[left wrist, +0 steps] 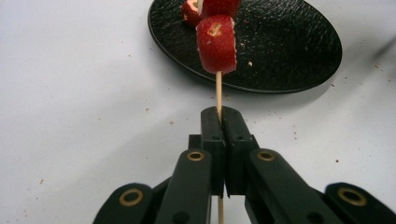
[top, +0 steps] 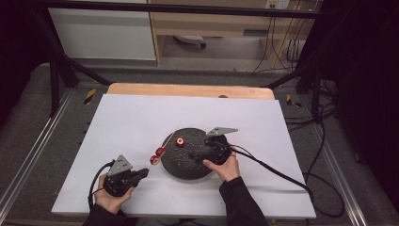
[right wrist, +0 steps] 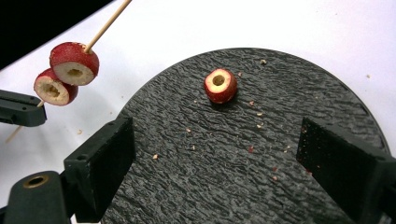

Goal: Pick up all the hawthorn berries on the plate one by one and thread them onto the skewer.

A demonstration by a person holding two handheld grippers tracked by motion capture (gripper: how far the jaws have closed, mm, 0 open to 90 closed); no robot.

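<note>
A thin wooden skewer [left wrist: 218, 91] carries two red cored fruit slices [right wrist: 74, 63] near its lower end. My left gripper [left wrist: 220, 114] is shut on the skewer's bare end and holds it off the left edge of the black round plate [top: 188, 165]. In the high view the left gripper [top: 144, 173] sits at the front left, with the skewered slices [top: 158, 156] just beyond it. One more red slice [right wrist: 220, 85] lies flat on the plate [right wrist: 224, 154]. My right gripper [right wrist: 219, 163] hovers low over the plate, open, with that loose slice ahead of its jaws.
A white sheet [top: 141, 117] covers the wooden table. Small red and pale crumbs dot the plate and the sheet. Black cables [top: 282, 172] trail off to the right. Metal frame bars [top: 61, 70] and a cabinet stand beyond the table's far edge.
</note>
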